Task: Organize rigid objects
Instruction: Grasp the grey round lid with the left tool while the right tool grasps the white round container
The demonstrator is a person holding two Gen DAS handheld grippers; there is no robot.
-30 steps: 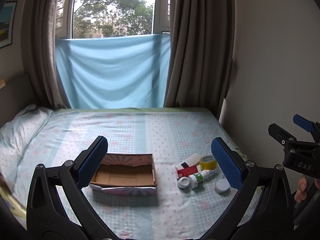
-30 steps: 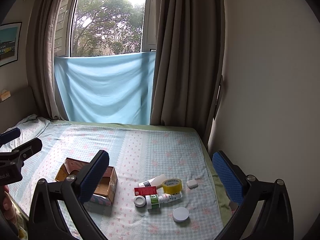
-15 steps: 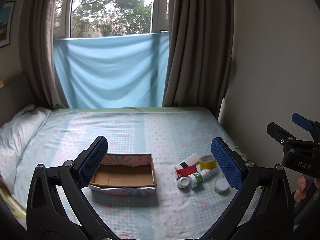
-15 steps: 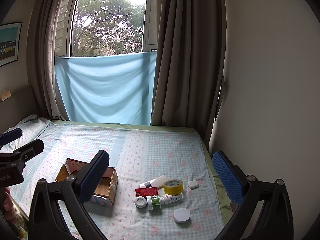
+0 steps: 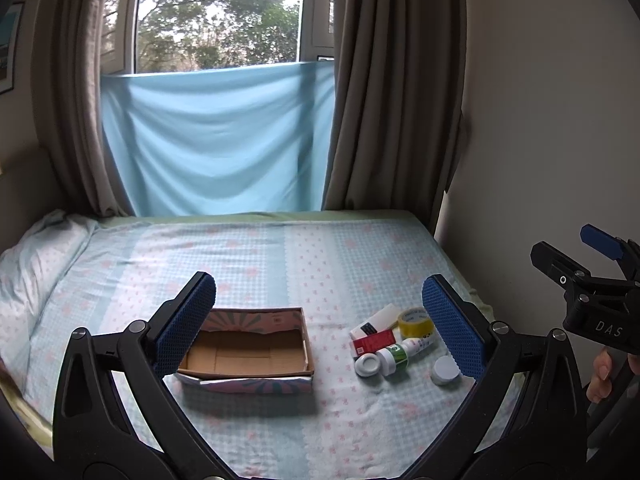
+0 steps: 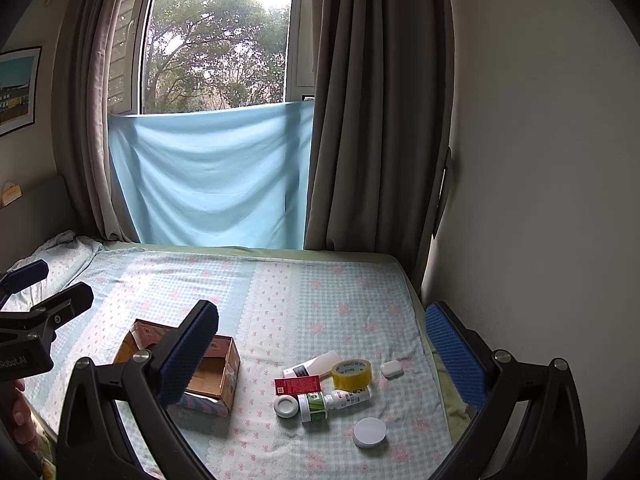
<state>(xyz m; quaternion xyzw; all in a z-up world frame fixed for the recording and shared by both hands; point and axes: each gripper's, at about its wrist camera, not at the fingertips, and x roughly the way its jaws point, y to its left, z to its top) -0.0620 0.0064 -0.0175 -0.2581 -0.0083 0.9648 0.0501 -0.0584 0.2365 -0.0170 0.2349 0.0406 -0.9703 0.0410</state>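
An open, empty cardboard box (image 5: 248, 354) (image 6: 216, 372) sits on the bed. To its right lies a cluster: yellow tape roll (image 5: 416, 320) (image 6: 352, 372), red box (image 5: 373, 342) (image 6: 298, 385), white tube (image 5: 376, 318) (image 6: 316, 363), white bottle with green label (image 5: 402, 354) (image 6: 332, 398), small round jar (image 5: 367, 365) (image 6: 286, 406), flat white disc (image 5: 445, 370) (image 6: 370, 432), small white case (image 6: 391, 369). My left gripper (image 5: 318, 326) is open and empty, held above the box and cluster. My right gripper (image 6: 322, 350) is open and empty above the cluster.
The bed (image 5: 280, 256) has a light blue checked sheet with pink flowers. A pillow (image 5: 28, 264) lies at the left. A wall (image 6: 540, 200) borders the bed's right side. Curtains and a blue cloth hang at the window behind.
The left wrist view has shifted slightly; the objects on the bed have not moved. Both grippers stay open.
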